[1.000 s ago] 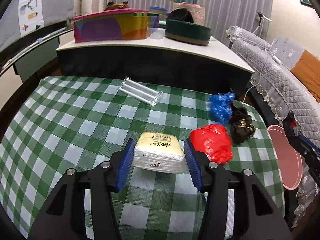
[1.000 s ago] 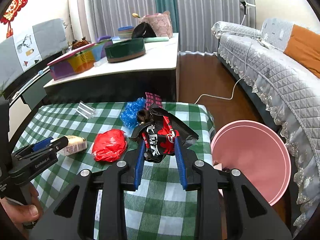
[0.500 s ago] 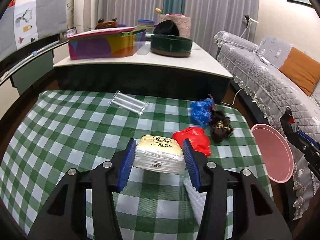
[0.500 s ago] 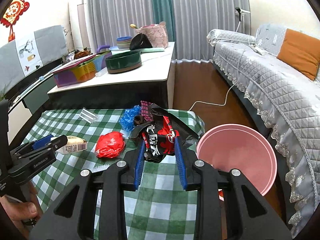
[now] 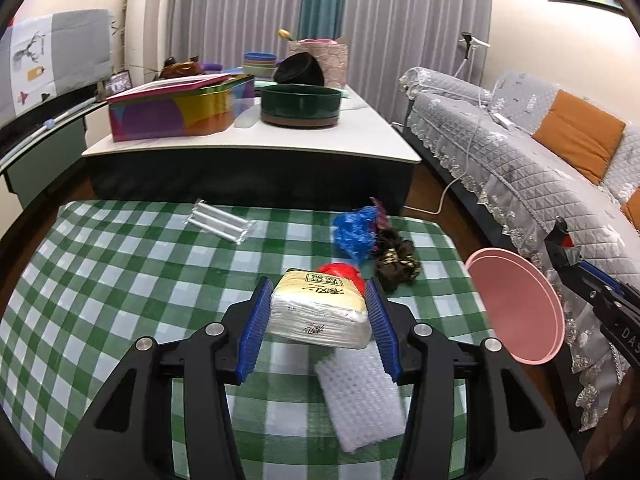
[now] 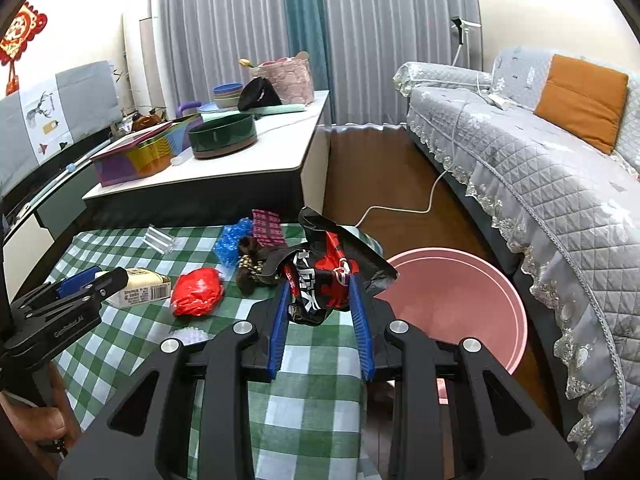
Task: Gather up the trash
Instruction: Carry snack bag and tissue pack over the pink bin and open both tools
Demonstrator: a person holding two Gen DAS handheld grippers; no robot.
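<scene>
My left gripper (image 5: 318,312) is shut on a pale yellow tissue pack (image 5: 320,308) and holds it above the green checked table (image 5: 120,280). My right gripper (image 6: 320,304) is shut on a crumpled black and red snack wrapper (image 6: 324,276) near the table's right edge, beside the pink bin (image 6: 460,300). The bin also shows in the left wrist view (image 5: 516,304) on the floor to the right. On the table lie a red bag (image 6: 198,290), a blue bag (image 5: 356,230), a brown wrapper (image 5: 396,260), a clear plastic packet (image 5: 220,220) and a bubble-wrap piece (image 5: 360,396).
A white low table (image 5: 256,140) with a colourful tin and a dark green bowl stands behind the checked table. A grey quilted sofa (image 6: 560,184) runs along the right. A white cable (image 6: 400,208) lies on the wooden floor.
My left gripper has lifted the tissue pack off the table and pulled back, uncovering the bubble-wrap piece. My right gripper has risen with the wrapper, so the pink bin sits more under it.
</scene>
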